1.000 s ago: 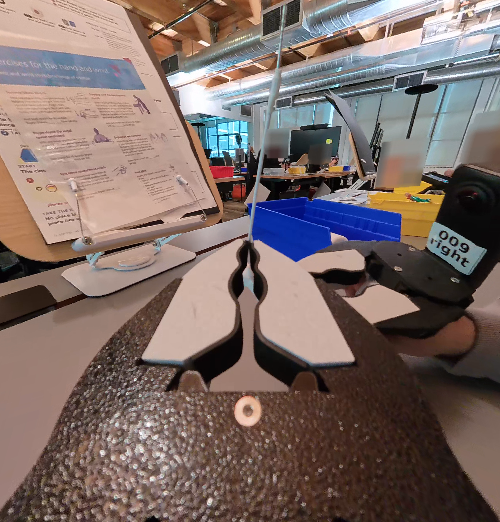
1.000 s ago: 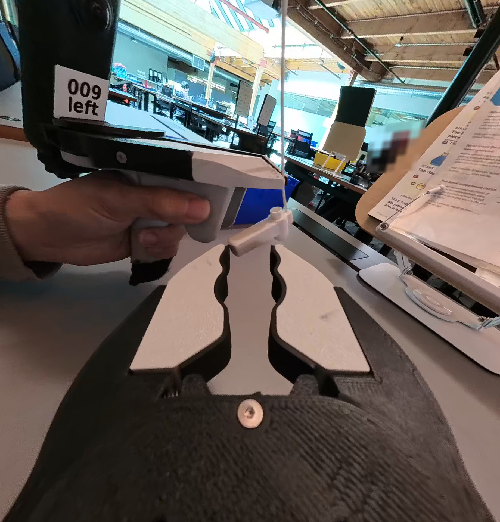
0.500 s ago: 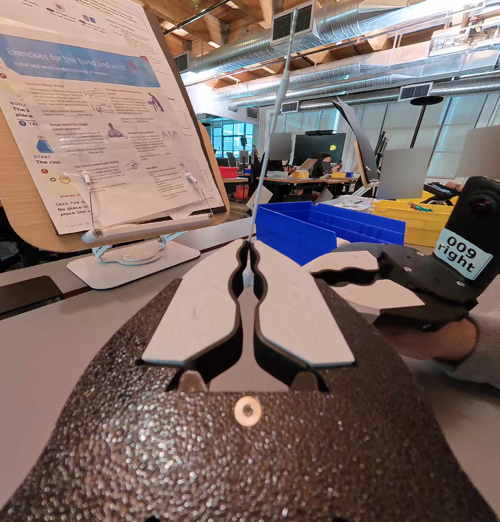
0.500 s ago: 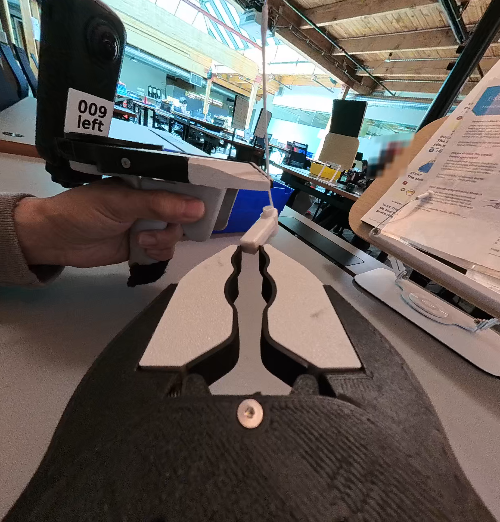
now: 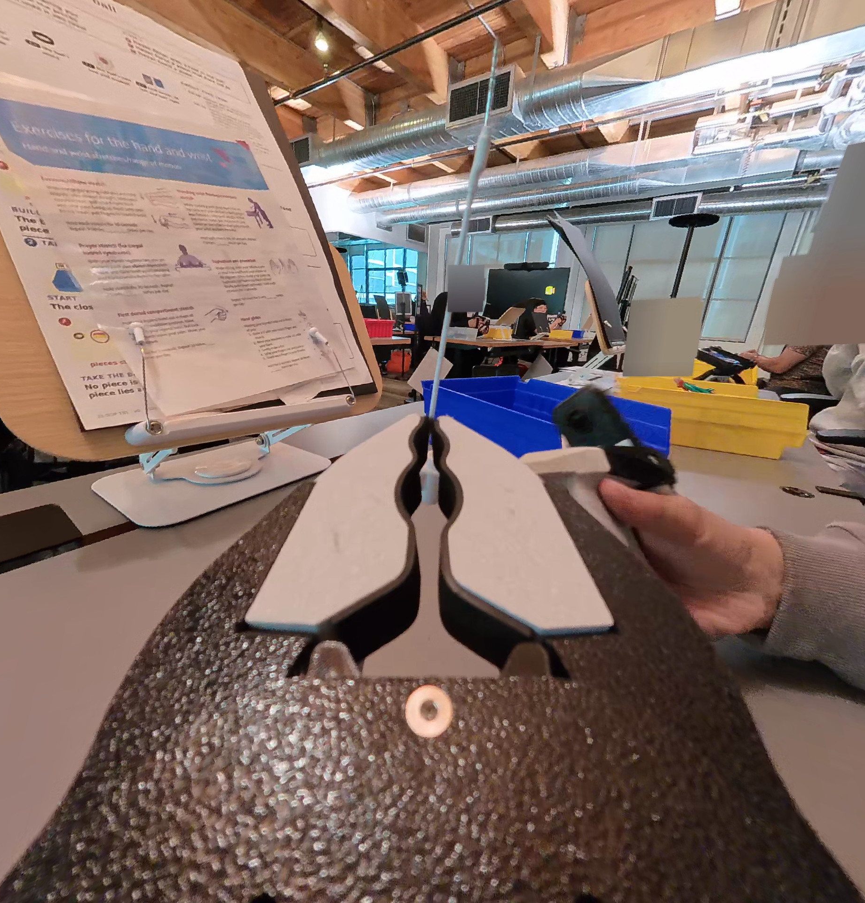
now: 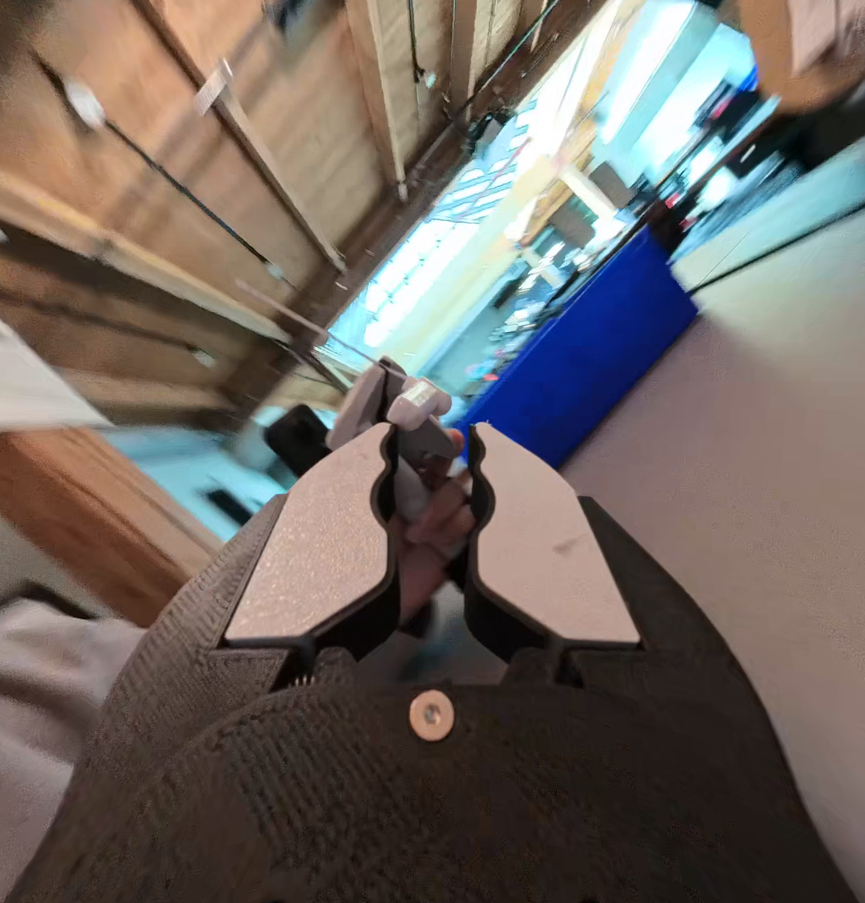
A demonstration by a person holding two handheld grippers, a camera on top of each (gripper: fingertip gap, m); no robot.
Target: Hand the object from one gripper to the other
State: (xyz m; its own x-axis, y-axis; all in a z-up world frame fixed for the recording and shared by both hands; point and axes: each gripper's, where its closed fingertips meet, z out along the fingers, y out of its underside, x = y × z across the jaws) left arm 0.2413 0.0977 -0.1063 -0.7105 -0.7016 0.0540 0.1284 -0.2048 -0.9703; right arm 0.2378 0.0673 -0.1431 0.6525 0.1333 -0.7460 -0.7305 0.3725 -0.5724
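Note:
The object is a thin grey rod (image 5: 469,195) with a small white plastic end piece (image 5: 429,483). My left gripper (image 5: 429,422) is shut on the rod just above the end piece and holds it upright above the grey table (image 5: 127,611). The end piece hangs in the gap behind the fingertips. My right gripper (image 6: 432,430) is open and empty, rolled onto its side. It points at the left gripper's fingers (image 6: 362,405) and the white end piece (image 6: 418,400), a short way short of them. In the left wrist view the right gripper (image 5: 567,459) is blurred at the right, held by a hand.
A wooden document stand with printed sheets (image 5: 176,254) stands on a white base at the left. A blue bin (image 5: 518,405) and a yellow bin (image 5: 723,420) sit behind the grippers. A blue bin (image 6: 591,361) also shows in the right wrist view.
My right gripper, whose fingers had narrowed at the white end piece, has opened, rolled onto its side and drawn back. My left gripper still holds the rod.

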